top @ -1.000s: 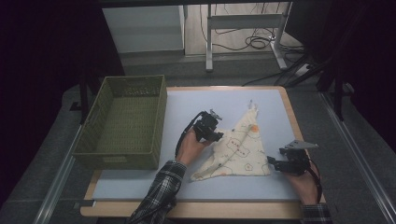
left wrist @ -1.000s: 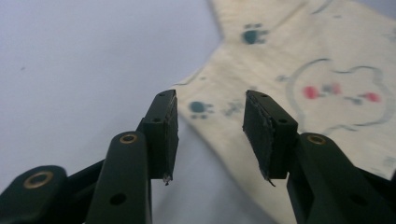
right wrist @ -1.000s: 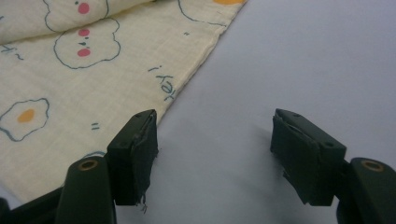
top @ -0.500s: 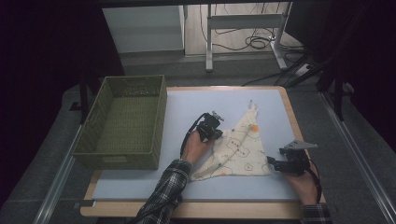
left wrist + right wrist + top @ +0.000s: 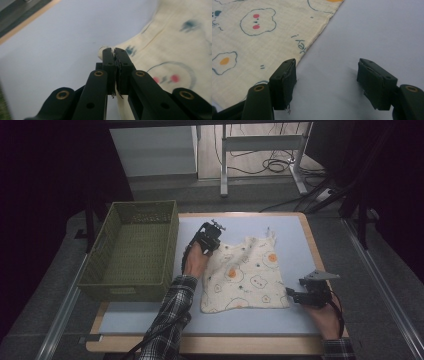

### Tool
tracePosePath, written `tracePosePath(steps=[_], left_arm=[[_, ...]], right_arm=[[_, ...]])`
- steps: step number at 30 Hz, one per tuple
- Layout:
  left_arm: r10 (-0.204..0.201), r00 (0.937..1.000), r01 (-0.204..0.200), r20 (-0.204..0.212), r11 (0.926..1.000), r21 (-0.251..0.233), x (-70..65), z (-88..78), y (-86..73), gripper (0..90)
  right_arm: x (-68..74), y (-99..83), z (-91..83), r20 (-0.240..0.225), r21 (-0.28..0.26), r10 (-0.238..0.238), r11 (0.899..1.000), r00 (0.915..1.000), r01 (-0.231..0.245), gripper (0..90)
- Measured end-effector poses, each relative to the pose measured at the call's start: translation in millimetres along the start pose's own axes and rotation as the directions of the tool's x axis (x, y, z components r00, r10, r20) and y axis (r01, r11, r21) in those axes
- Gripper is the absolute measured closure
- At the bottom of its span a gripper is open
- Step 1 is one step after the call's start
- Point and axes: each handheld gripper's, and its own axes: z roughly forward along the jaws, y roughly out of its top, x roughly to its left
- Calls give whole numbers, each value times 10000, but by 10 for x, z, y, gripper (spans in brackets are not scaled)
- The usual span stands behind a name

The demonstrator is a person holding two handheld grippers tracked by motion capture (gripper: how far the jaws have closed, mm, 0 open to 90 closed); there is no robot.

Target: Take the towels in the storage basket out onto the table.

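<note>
Left of the printed cloth (image 5: 247, 277) stands a green woven basket (image 5: 132, 252), well apart from it on the table edge. The left gripper (image 5: 211, 240) sits at the cloth's upper-left corner, its jaws having just closed tight, a pinch of the cream fabric caught between them (the corner lifts slightly). The cloth lies spread on the pale blue mat (image 5: 295, 240), patterned with eggs and bears. The right gripper (image 5: 295, 296) rests just beside the cloth's lower-right corner, jaws parted, holding nothing.

The cloth (image 5: 262, 37) bears small dark lettering by its edge, too unclear to read.
</note>
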Motion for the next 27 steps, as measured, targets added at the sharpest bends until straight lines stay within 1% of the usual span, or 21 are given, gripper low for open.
tracePosePath(steps=[1,3,5,6,7,8,9,10,12,13,14,15,16,17,18,19,20,22,23,25,27], left_arm=[[-45,9999,46,-125,10000,79,37,0,0,875],[-296,9985,310,-450,9991,302,145,15,-19,874],[-457,9959,497,-785,9975,500,225,42,-55,872],[-733,9943,783,-776,9949,642,281,76,-97,843],[-733,9943,783,-776,9949,642,281,76,-97,794],[-824,9936,870,-778,9945,579,296,86,-122,794],[-905,9924,952,-832,9940,537,293,92,-145,747],[-895,9926,937,-821,9944,483,290,90,-155,708],[-1018,9918,1038,-769,9944,221,258,66,-165,594],[-1094,9919,1095,-651,9940,-25,234,34,-168,559],[-1241,9920,1234,-224,9918,-331,183,-17,-178,512],[-1241,9920,1234,-224,9918,-331,183,-17,-178,505],[-1222,9925,1221,21,9913,-494,127,-57,-192,505],[-1188,9927,1200,226,9908,-628,76,-90,-211,497],[-1147,9927,1171,379,9908,-685,37,-113,-229,495],[-1078,9926,1117,552,9910,-733,-14,-145,-260,495],[-1021,9922,1078,712,9908,-822,-60,-181,-301,492],[-911,9890,1018,1164,9907,-900,-152,-265,-415,492],[-905,9874,1035,1300,9899,-973,-184,-297,-462,492],[-667,9819,861,1771,9908,-1040,-275,-388,-605,492],[-357,9785,608,2031,9911,-1184,-385,-513,-794,492]], right_arm=[[0,0,0,0,0,0,10000,10000,0,320],[0,0,0,-1,-2,-3,10000,10000,3,320],[0,0,0,0,-1,-5,10000,10000,5,320],[0,0,0,-1,-4,-1,10000,10000,1,320],[0,0,0,-1,-4,-1,10000,10000,1,320],[0,0,0,-2,0,2,10000,10000,-2,320],[0,0,0,-5,-3,16,10000,10000,-16,324],[-3,0,-2,-39,-12,62,10000,10000,-63,325],[-11,0,-5,-87,-34,120,9999,9999,-120,327],[-14,0,-7,-82,-51,176,9998,9998,-177,337],[-18,-1,-17,-68,-68,283,9996,9996,-283,366],[-18,-1,-17,-68,-68,283,9996,9996,-283,366],[-18,2,-26,-114,-52,302,9995,9995,-302,393],[-17,7,-41,-290,-26,345,9994,9990,-346,426],[-2,19,-65,-424,-11,346,9994,9985,-347,456],[-2,19,-65,-424,-11,346,9994,9985,-347,456],[29,30,-99,-536,-59,261,9996,9982,-265,492],[44,33,-117,-612,-96,195,9998,9979,-202,508],[65,34,-142,-708,-124,146,9998,9974,-155,527],[102,31,-180,-851,-122,86,9999,9963,-97,559],[131,23,-209,-1039,-124,17,9999,9946,-30,587]])
